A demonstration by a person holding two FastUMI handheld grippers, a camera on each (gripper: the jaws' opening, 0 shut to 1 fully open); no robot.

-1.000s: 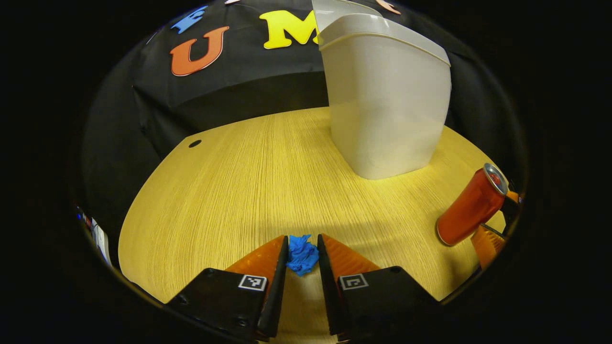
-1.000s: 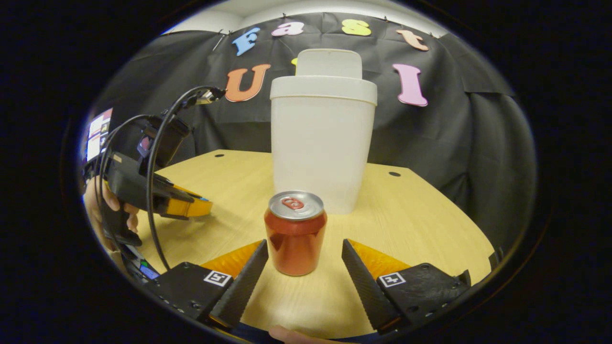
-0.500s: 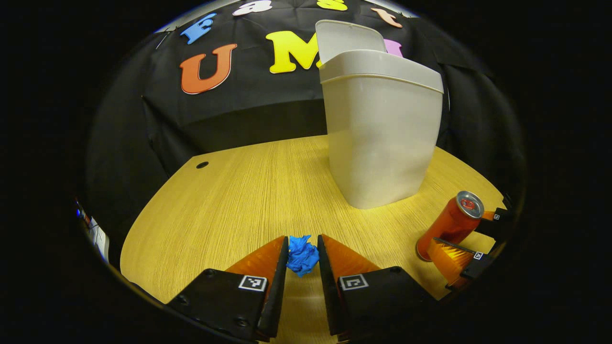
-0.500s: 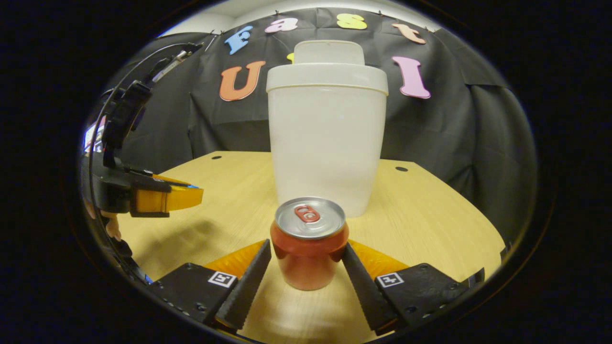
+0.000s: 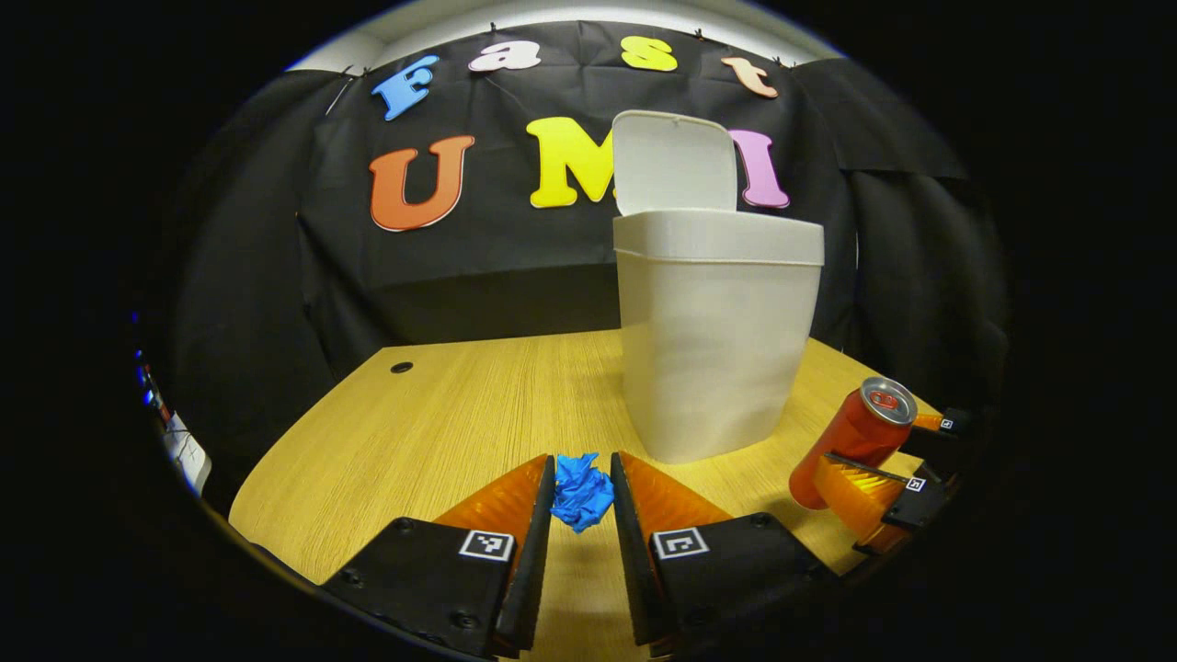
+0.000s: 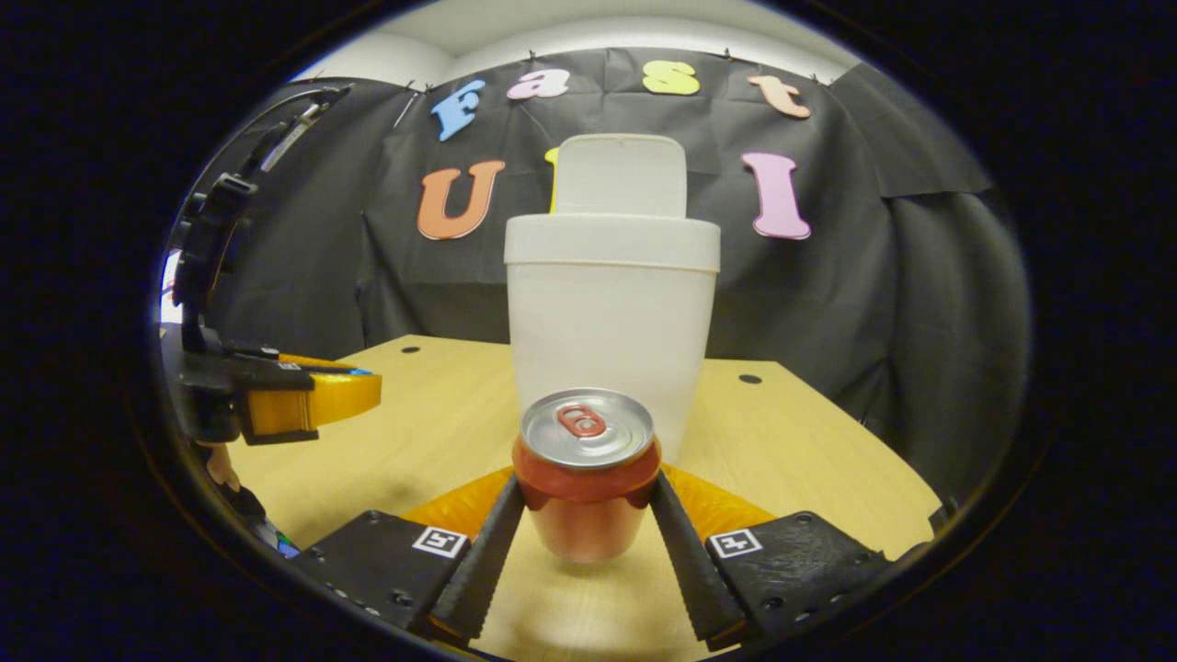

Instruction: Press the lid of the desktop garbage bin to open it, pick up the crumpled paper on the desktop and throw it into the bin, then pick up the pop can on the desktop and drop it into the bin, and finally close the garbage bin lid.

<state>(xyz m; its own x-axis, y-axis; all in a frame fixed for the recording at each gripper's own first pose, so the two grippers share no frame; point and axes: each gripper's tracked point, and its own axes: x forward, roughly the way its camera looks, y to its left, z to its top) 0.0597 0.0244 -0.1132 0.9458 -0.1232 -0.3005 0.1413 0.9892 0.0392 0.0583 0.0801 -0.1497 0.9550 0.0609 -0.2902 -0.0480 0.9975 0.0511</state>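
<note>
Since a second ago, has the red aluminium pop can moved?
Yes. The red pop can has lifted off the wooden table, pinched by the right gripper, before the white bin.

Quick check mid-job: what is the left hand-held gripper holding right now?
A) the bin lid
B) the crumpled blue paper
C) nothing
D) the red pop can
B: in the left gripper view, the left hand-held gripper is shut on the crumpled blue paper, both fingers pressing it, while the red pop can sits in the right hand-held gripper.
</note>
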